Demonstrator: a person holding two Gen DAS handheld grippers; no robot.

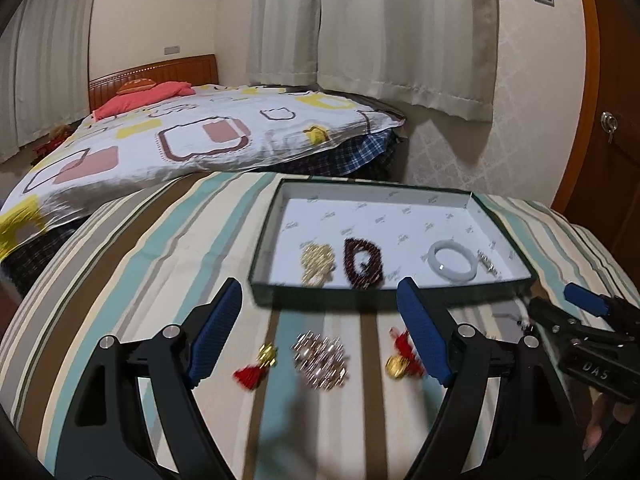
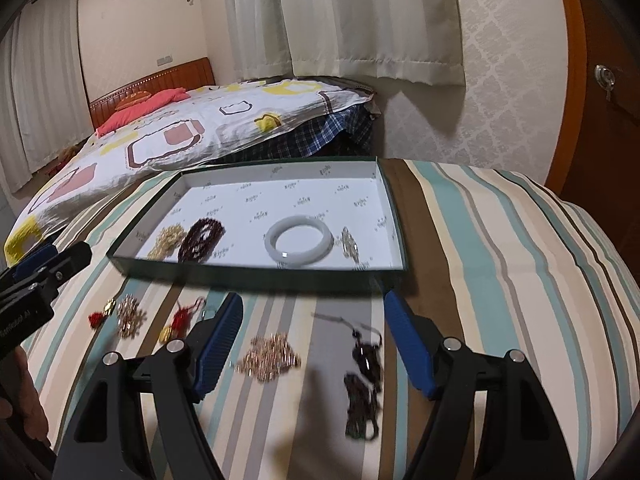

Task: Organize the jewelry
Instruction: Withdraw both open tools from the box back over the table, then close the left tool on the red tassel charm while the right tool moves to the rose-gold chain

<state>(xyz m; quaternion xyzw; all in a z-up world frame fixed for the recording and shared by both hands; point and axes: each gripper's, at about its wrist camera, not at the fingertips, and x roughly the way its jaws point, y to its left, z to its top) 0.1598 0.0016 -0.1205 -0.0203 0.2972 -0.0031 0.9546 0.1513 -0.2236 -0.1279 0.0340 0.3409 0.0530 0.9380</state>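
A shallow green box [image 1: 360,190] sits on the striped cloth. It holds a gold piece [image 1: 318,264], a dark red bead bracelet [image 1: 363,264], a white bangle [image 1: 454,262] and a small silver piece [image 1: 489,264]. In front of the box lie a rose-gold cluster [image 1: 320,362] and two red-tassel earrings [image 1: 256,366]. My left gripper [image 1: 320,284] hovers open above them, holding nothing. My right gripper [image 2: 313,297] is open and holds nothing, above another rose-gold cluster [image 2: 268,356] and dark bead strands [image 2: 364,376]. The bangle [image 2: 298,242] lies beyond it.
The striped cloth [image 2: 500,280] curves down at its left and right edges. A bed with a patterned quilt [image 1: 200,136] lies behind on the left. Curtains [image 1: 400,40] hang at the back, and a wooden door [image 2: 608,120] stands at the right.
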